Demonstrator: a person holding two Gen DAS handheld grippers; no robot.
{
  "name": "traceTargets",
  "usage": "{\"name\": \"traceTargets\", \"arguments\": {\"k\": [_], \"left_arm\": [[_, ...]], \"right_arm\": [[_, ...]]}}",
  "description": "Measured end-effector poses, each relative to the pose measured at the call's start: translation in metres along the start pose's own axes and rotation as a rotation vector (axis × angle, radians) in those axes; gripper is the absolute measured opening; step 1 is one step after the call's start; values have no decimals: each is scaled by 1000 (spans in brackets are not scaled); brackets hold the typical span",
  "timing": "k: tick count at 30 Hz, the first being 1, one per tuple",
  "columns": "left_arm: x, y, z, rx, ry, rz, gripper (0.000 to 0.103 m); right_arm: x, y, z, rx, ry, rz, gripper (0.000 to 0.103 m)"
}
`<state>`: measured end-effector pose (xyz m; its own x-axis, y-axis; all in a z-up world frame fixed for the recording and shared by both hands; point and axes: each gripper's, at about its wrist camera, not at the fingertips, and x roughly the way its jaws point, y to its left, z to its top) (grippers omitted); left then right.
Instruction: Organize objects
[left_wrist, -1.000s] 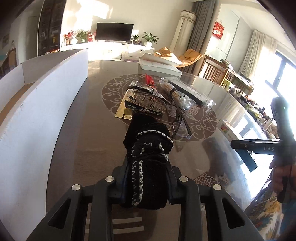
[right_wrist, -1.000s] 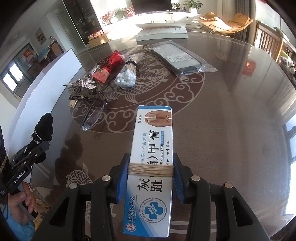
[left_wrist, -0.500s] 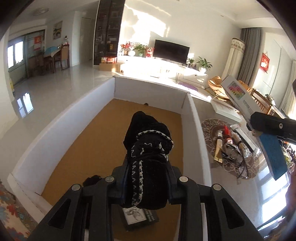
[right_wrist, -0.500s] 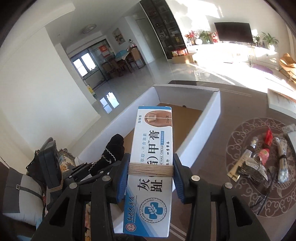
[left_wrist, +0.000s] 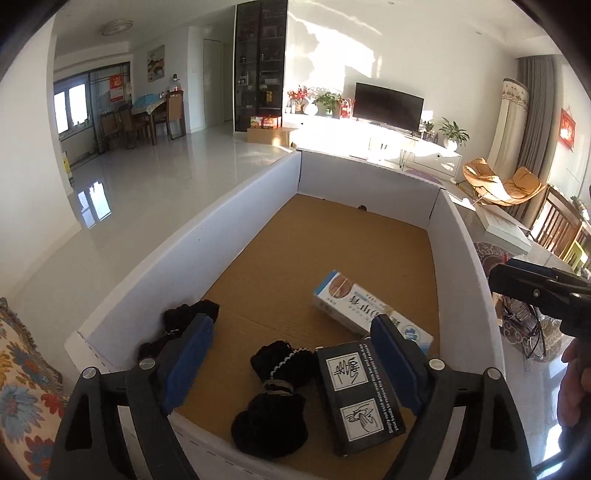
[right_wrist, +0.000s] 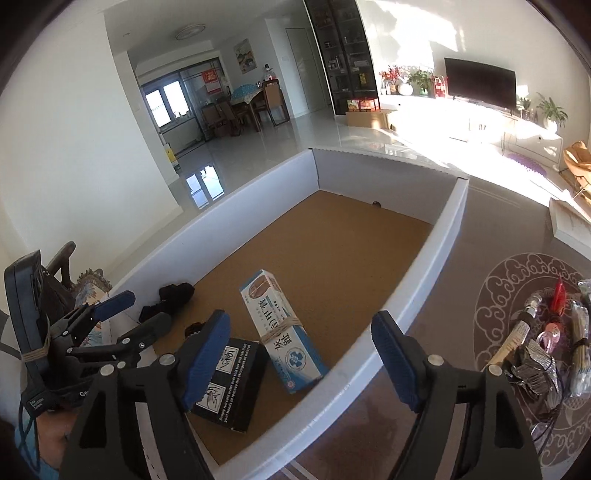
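Now both fingers (left_wrist: 184, 350) (right_wrist: 391, 350) have just opened wide, empty.

Bright daylight pours in from the right, blowing out the TV cabinet (left_wrist: 391, 140) and the floor (right_wrist: 424, 147) next to it to near white. The glossy floor mirrors the far windows (left_wrist: 74, 107). Sun patches land on the wall above the TV (right_wrist: 480, 83). Inside the box (left_wrist: 458, 236) the light is even, with soft shadow along the right wall. Heavy fisheye bending, with black vignette in the corners. Both views are pretty sharp, no real motion blur, though detail goes soft toward the edges.
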<state>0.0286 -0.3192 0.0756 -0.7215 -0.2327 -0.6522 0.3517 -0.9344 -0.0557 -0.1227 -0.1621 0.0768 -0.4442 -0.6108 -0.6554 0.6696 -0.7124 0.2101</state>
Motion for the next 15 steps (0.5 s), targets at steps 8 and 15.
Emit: {"name": "traceTargets", "arguments": {"k": [8, 15], "left_arm": [[-51, -123, -12, 108, -67, -307, 90], [-28, -231, -65, 217, 53, -389, 103]], "right_arm": [[-84, -107, -89, 45, -92, -298, 95], [-129, -219, -165, 138, 33, -548, 95]]}}
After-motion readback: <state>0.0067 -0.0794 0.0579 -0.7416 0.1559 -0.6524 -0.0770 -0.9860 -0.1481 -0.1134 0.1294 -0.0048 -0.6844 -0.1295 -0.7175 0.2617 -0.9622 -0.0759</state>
